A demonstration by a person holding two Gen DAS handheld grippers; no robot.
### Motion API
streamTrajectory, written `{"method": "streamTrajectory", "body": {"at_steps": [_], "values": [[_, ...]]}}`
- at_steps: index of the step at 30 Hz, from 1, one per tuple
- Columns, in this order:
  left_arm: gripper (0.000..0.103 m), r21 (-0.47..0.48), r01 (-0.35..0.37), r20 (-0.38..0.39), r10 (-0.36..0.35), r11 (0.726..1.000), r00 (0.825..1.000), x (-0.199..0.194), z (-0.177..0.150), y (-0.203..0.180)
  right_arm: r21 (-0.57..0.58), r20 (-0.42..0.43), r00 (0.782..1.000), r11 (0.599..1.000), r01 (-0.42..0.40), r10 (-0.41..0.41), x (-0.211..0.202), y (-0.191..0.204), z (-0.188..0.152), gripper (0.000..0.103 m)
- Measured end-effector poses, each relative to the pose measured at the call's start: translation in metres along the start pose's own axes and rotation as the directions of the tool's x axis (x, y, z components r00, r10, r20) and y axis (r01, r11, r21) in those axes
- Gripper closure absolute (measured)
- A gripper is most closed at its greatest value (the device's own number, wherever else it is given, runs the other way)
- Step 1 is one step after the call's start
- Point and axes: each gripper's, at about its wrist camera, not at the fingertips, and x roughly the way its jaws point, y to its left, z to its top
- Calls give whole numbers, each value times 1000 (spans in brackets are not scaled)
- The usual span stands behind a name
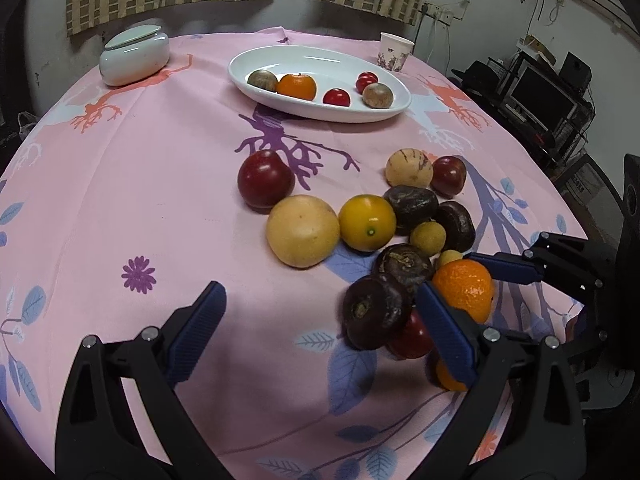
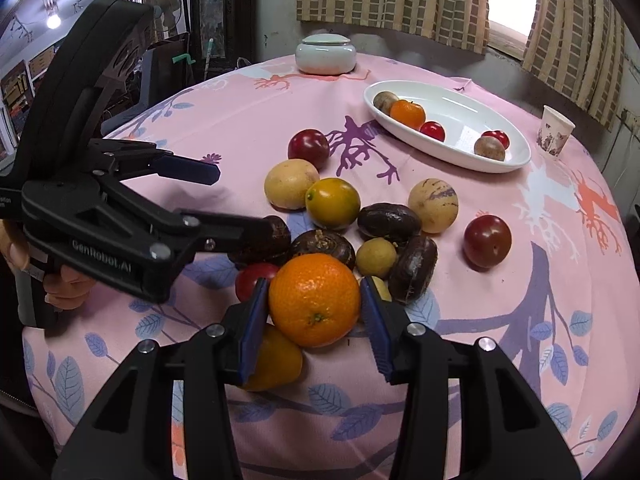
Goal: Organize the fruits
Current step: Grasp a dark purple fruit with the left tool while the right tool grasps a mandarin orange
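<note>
My right gripper (image 2: 314, 304) is shut on an orange mandarin (image 2: 314, 300) at the near edge of a pile of fruit; the mandarin also shows in the left wrist view (image 1: 464, 288). My left gripper (image 1: 320, 312) is open and empty above the cloth, just left of the pile; it also shows in the right wrist view (image 2: 240, 200). A dark purple fruit (image 1: 374, 310) lies by its right finger. A white oval dish (image 1: 320, 84) at the back holds several fruits, among them an orange (image 1: 297, 86); the dish also shows in the right wrist view (image 2: 516, 152).
The pile includes a red plum (image 1: 265, 178), a pale yellow fruit (image 1: 303, 230), a yellow-orange citrus (image 1: 367, 222) and dark purple fruits. A lidded white jar (image 1: 134, 54) stands at the back left, a paper cup (image 1: 395, 51) at the back right. A pink patterned cloth (image 1: 160, 200) covers the table.
</note>
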Motion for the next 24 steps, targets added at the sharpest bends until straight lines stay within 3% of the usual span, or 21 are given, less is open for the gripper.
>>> {"method": "streamTrajectory", "body": {"at_steps": [5, 9, 17, 24], "values": [[5, 21, 16, -16, -15, 1000, 1000, 3, -3, -6, 121, 82, 996, 992, 24, -34, -24, -33, 5, 57], [5, 4, 45, -40, -45, 999, 998, 9, -5, -6, 231, 83, 995, 972, 38, -58, -26, -58, 3, 57], [7, -67, 88, -83, -94, 994, 992, 16, -3, 8, 158, 99, 995, 987, 3, -19, -27, -42, 4, 57], [12, -41, -85, -70, 82, 996, 994, 20, 0, 17, 145, 91, 996, 989, -4, -9, -25, -39, 4, 57]]}}
